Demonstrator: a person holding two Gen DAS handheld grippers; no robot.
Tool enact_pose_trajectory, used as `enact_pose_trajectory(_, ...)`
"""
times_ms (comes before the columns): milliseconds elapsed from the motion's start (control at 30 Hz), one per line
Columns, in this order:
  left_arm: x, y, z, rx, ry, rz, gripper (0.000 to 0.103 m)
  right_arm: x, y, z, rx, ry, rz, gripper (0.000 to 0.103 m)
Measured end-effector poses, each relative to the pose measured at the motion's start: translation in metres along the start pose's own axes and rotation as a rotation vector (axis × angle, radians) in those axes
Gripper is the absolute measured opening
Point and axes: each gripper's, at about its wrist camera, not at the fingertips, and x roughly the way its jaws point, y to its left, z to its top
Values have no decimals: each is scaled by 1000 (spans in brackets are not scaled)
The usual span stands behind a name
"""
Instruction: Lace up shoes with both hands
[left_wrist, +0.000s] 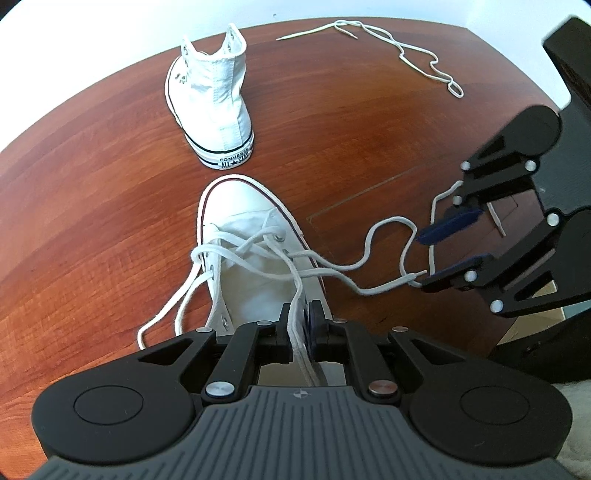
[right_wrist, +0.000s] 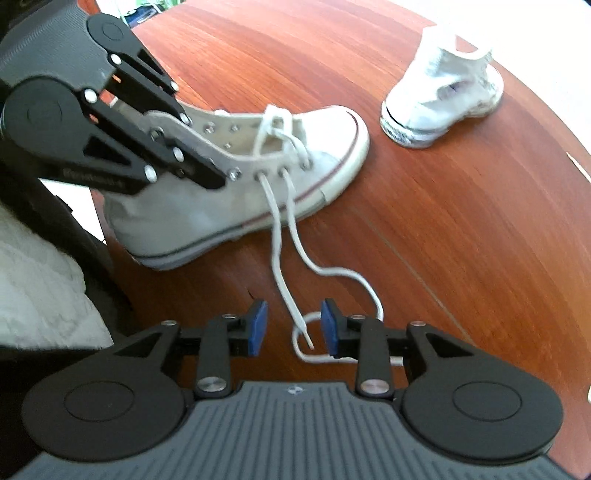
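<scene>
A white high-top shoe (left_wrist: 243, 221) (right_wrist: 192, 206) stands on the wooden table, laced through its lowest eyelets only. My left gripper (left_wrist: 301, 325) (right_wrist: 218, 177) is shut on the shoe's right eyelet flap near the ankle. Two lace ends (left_wrist: 369, 236) (right_wrist: 280, 258) trail from the shoe's side across the table towards my right gripper (left_wrist: 424, 260) (right_wrist: 293, 328). That gripper hangs open just above the table. A lace tip and a small loop lie between its blue pads (right_wrist: 258, 326), and neither pad presses on them. The other lace end loops off the shoe's left side.
A second white high-top (left_wrist: 218, 96) (right_wrist: 443, 110) without a lace stands farther back on the table (left_wrist: 351, 129). A loose white lace (left_wrist: 402, 48) lies at the far edge. A dark chair and a white fleecy cloth (right_wrist: 40, 288) sit beside the table.
</scene>
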Motion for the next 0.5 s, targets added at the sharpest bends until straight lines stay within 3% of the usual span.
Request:
enact_pose_trajectory(100,-1,-1,-1,4,0,2,10,4,5,14,-31,-24,7,29)
enact_pose_trajectory(167,-1,-1,-1,3,0,1,10,7,8,22,-48,-37,15,19)
enact_pose_trajectory(267,-1,-1,-1,8,1,2,10,11,10,31,-70,-55,23,14)
enact_pose_trajectory(500,0,-1,-1,4,3,1,10,23,15,51,-138,-57,32,9)
